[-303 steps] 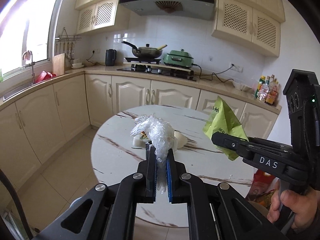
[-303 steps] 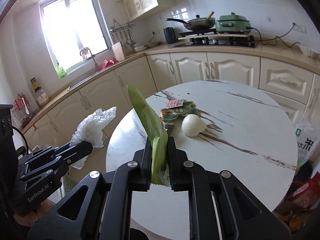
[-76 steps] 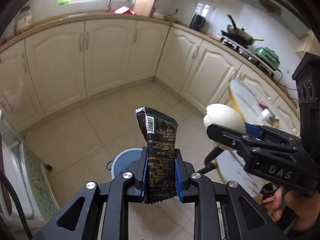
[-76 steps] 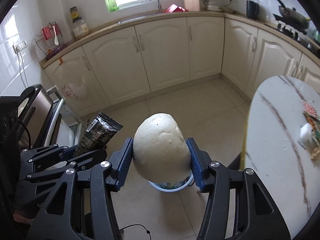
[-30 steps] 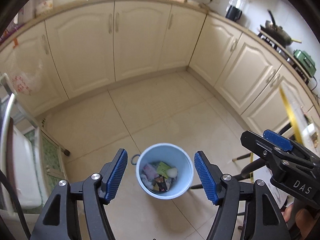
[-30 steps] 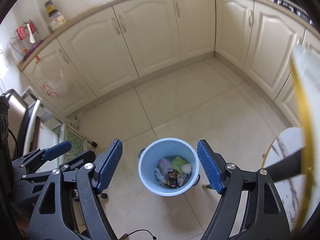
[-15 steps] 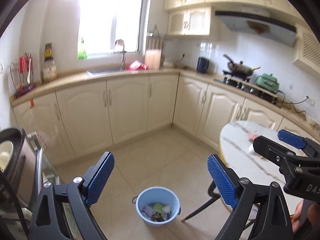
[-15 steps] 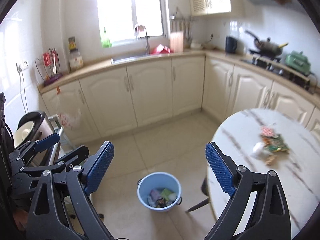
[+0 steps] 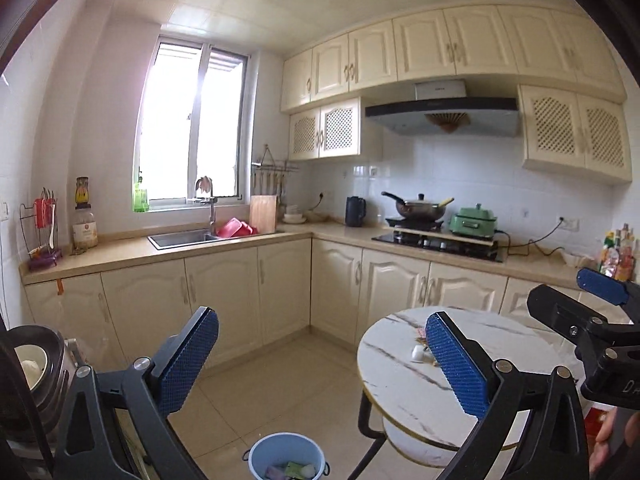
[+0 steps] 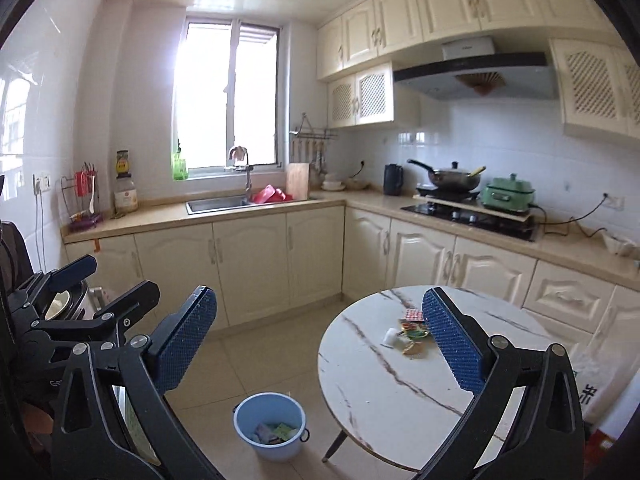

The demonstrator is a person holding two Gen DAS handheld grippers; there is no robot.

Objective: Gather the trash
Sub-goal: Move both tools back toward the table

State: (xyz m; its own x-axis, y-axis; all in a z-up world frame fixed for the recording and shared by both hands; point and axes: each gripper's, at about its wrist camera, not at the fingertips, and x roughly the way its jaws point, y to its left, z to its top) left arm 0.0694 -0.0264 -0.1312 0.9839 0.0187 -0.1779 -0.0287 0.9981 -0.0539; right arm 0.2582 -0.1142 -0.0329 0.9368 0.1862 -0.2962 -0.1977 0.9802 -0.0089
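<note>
A light blue bucket with wrappers inside stands on the tiled floor left of the round marble table; it also shows in the left wrist view. Small trash lies on the table: a white piece, colourful wrappers and a brown scrap. The white piece also shows in the left wrist view. My left gripper is open and empty, raised above the floor. My right gripper is open and empty, level with the left one.
Cream cabinets and a counter run along the back and right walls, with a sink, kettle, wok on the stove and a green cooker. A black appliance stands at far left. A bag sits right of the table.
Both grippers have tilted up and away from the bucket, which now sits low in both views. The table's trash has come into view. Both stay open and empty.
</note>
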